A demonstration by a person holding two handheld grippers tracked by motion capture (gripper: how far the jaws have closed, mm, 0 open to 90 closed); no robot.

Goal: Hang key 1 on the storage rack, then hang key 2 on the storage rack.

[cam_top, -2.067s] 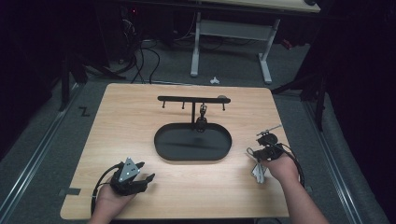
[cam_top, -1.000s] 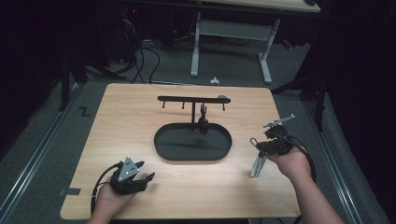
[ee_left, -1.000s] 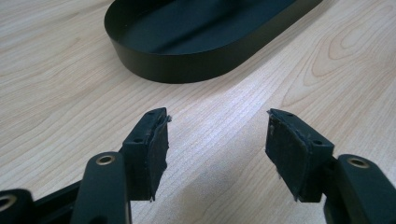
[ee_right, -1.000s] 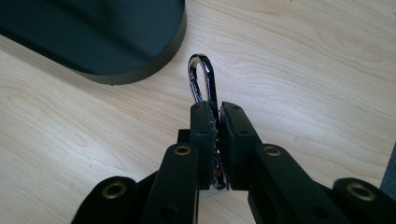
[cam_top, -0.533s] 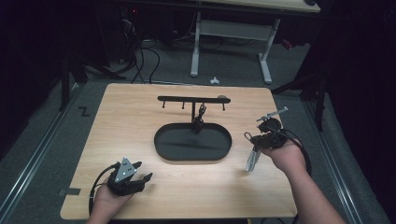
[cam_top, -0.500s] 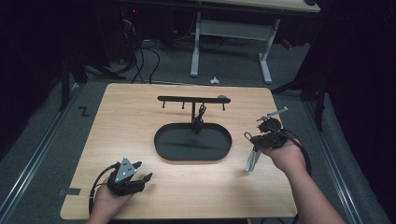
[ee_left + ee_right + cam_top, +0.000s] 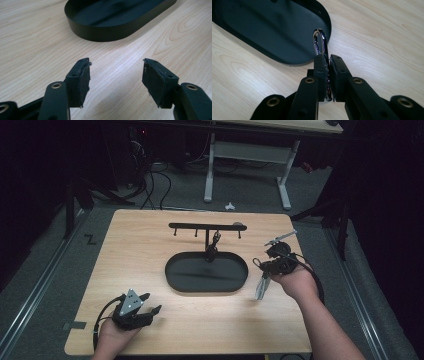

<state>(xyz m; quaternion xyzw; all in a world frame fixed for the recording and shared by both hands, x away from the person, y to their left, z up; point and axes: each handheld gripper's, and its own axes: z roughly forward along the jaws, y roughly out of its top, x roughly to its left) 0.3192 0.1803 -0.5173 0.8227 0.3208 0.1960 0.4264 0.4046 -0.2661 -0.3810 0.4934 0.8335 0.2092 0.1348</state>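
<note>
A black oval tray (image 7: 225, 276) sits mid-table, and behind it stands a black T-shaped rack (image 7: 206, 226) with small hooks. A dark item (image 7: 214, 245) hangs from the rack over the tray. My right gripper (image 7: 260, 265) is just right of the tray, shut on a chrome clip (image 7: 321, 41) whose loop sticks out past the jaws (image 7: 328, 58). A silvery piece (image 7: 261, 287) dangles below the hand. My left gripper (image 7: 152, 306) rests near the front left of the table. It is open (image 7: 116, 72), with nothing between its pads, and points at the tray wall (image 7: 110, 32).
The tray's floor (image 7: 262, 30) is bare in the right gripper view. The wooden table (image 7: 140, 245) has open room left of the tray. A second desk's white legs (image 7: 210, 165) and loose cables (image 7: 155, 180) lie on the floor beyond the far edge.
My right gripper has lifted the clip and carried it away from the front edge, slightly left toward the tray. The left gripper has stayed put.
</note>
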